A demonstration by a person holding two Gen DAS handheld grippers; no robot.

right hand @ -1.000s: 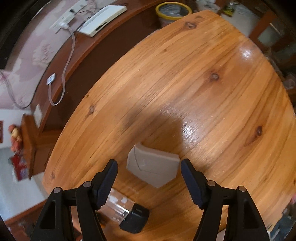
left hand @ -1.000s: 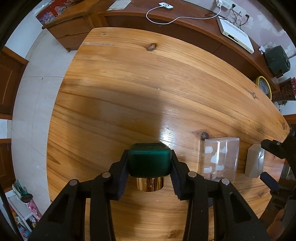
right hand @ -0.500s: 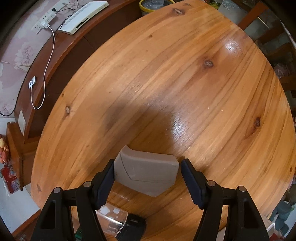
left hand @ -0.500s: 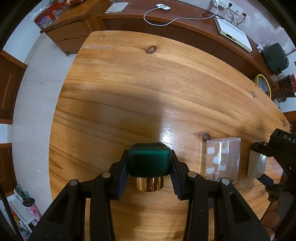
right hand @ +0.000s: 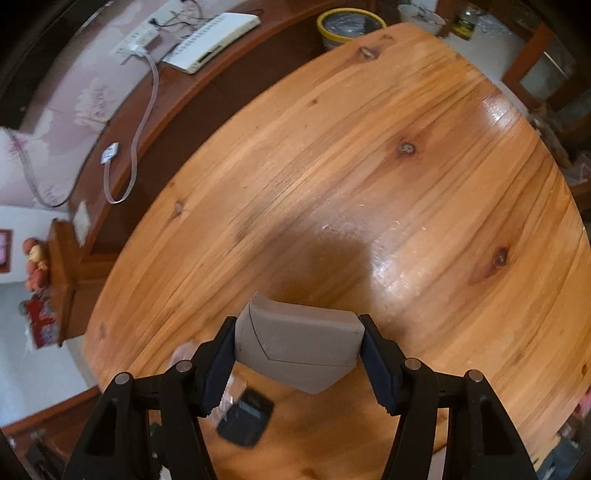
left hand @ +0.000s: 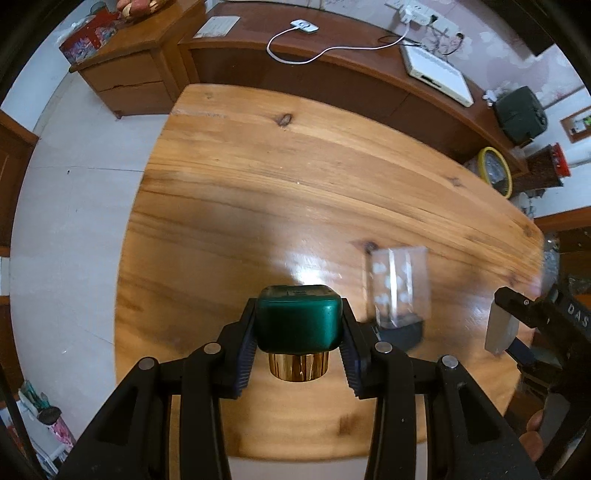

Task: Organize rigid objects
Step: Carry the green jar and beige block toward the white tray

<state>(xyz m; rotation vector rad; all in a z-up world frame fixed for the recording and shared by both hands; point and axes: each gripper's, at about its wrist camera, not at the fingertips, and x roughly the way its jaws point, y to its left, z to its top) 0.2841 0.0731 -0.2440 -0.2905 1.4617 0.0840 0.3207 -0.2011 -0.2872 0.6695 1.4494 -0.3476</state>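
Note:
My left gripper (left hand: 298, 328) is shut on a dark green bottle with a gold cap (left hand: 298, 323), held above the wooden table (left hand: 258, 192). My right gripper (right hand: 298, 350) is shut on a grey faceted block (right hand: 295, 347), lifted off the table (right hand: 369, 166). The block and right gripper also show at the right edge of the left wrist view (left hand: 500, 328). A clear block on a black base (left hand: 400, 291) stands on the table between them; it also shows blurred below the grey block in the right wrist view (right hand: 243, 413).
A brown sideboard (left hand: 332, 85) behind the table carries a white router (left hand: 436, 74) and a white cable (left hand: 325, 48). A yellow-rimmed bin (right hand: 349, 24) stands past the table's far end. The table's near edge lies close below both grippers.
My right gripper has closed on the grey block and lifted it. My left gripper has risen and pulled back with the green bottle. The clear block has not moved.

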